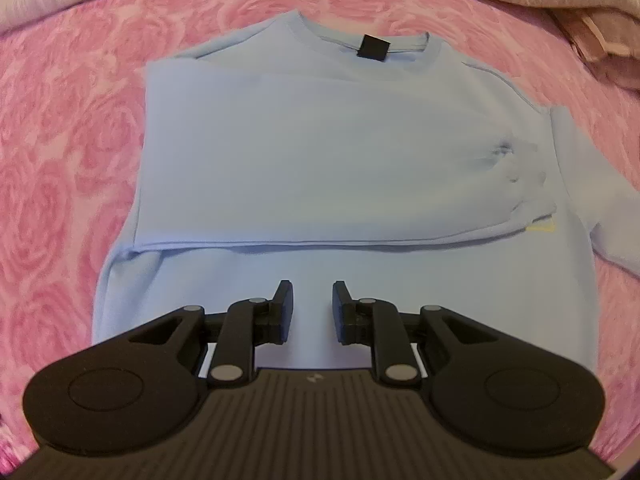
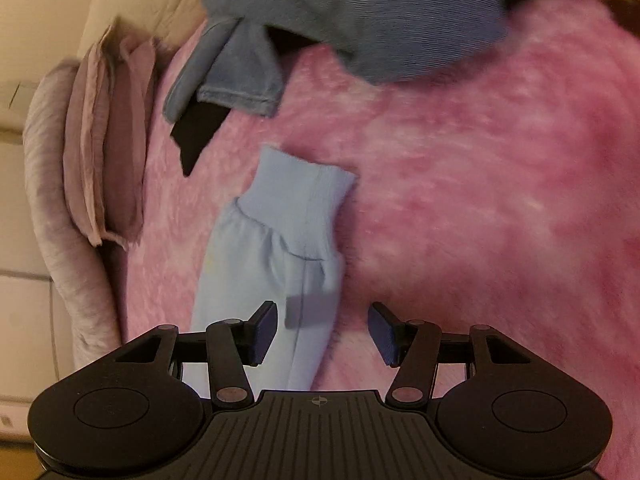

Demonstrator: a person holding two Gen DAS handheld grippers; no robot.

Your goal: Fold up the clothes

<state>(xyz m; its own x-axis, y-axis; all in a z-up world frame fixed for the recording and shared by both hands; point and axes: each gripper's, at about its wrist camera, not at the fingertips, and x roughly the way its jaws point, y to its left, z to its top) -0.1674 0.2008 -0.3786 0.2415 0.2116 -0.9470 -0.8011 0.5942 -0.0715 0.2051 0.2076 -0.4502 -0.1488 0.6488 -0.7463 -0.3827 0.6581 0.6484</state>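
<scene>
A light blue top [image 1: 320, 152] lies flat on a pink blanket [image 1: 68, 152]. Its neck points away from the left camera, and a small black tag [image 1: 373, 47] sits inside the collar. 1 sleeve is folded across the chest, and its cuff [image 1: 532, 196] rests near the right side of the top. A tiny yellow mark [image 1: 541, 228] shows just under that cuff. The other sleeve [image 2: 272, 264] lies out on the blanket, with its ribbed cuff at the far end.

The blanket is fuzzy, with rose shapes on it. Grey and mauve bedding [image 2: 100, 136] is bunched along its edge. In the right view, darker blue clothes [image 2: 360, 12] and a black cloth [image 2: 198, 132] lie past the sleeve. That view is a bit blurry.

The left gripper [image 1: 313, 310] is over the bottom part of the top. Its 2 fingers are a little apart and hold nothing. The right gripper [image 2: 322, 332] is over the loose sleeve. Its fingers are wide apart, with part of the sleeve showing between them, and they grip nothing.
</scene>
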